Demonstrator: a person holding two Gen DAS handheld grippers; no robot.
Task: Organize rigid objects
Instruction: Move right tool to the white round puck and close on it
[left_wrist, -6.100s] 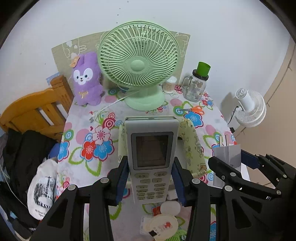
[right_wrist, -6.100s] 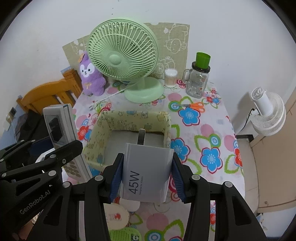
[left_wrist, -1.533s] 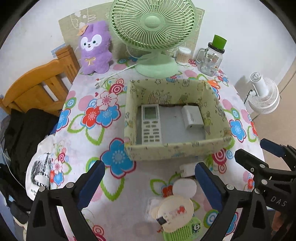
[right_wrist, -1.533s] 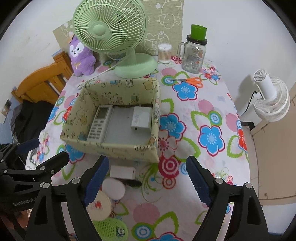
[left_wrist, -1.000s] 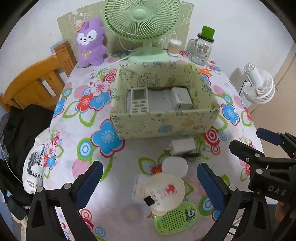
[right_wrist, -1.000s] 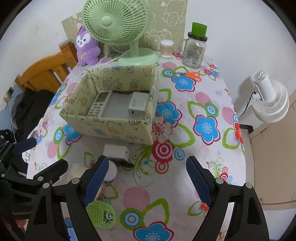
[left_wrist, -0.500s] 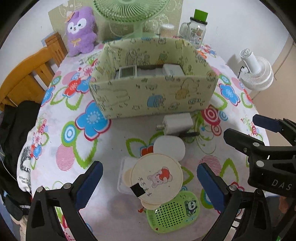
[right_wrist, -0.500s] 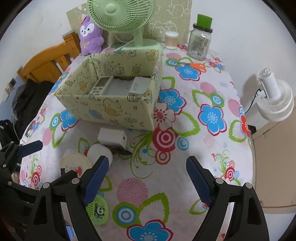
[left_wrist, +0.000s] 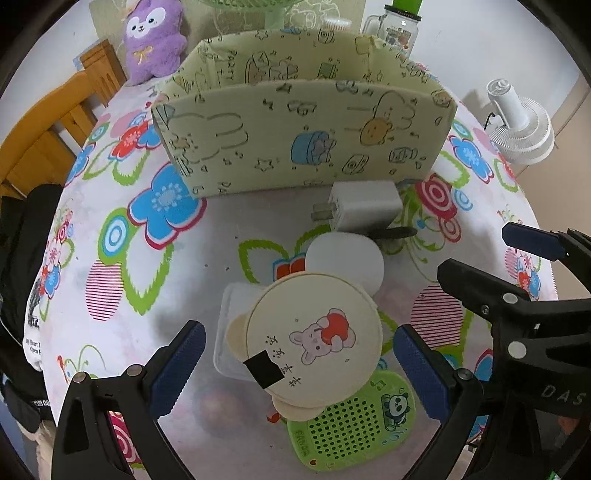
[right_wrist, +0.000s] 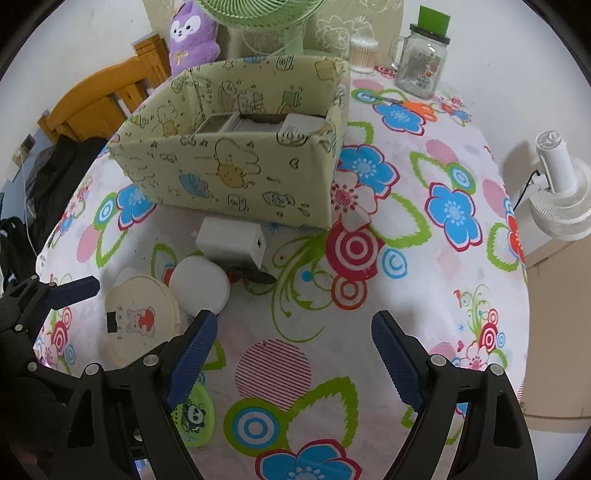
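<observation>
The bench (right_wrist: 424, 229) wears a smooth, faintly glossy flowered cover. The storage box (left_wrist: 303, 136) looks like matt printed fabric over stiff walls. The charger (left_wrist: 364, 206) is smooth white plastic with metal prongs. The round lid (left_wrist: 314, 336) is cream, matt plastic with a printed picture; beside it, the green perforated case (left_wrist: 351, 432) is shiny plastic. The fingers (right_wrist: 192, 354) carry rough, ribbed blue pads on matt black plastic frames. The plush toy (right_wrist: 192, 33) is fuzzy purple cloth, the jar (right_wrist: 421, 70) clear glass, the chair (left_wrist: 44, 136) varnished wood.
</observation>
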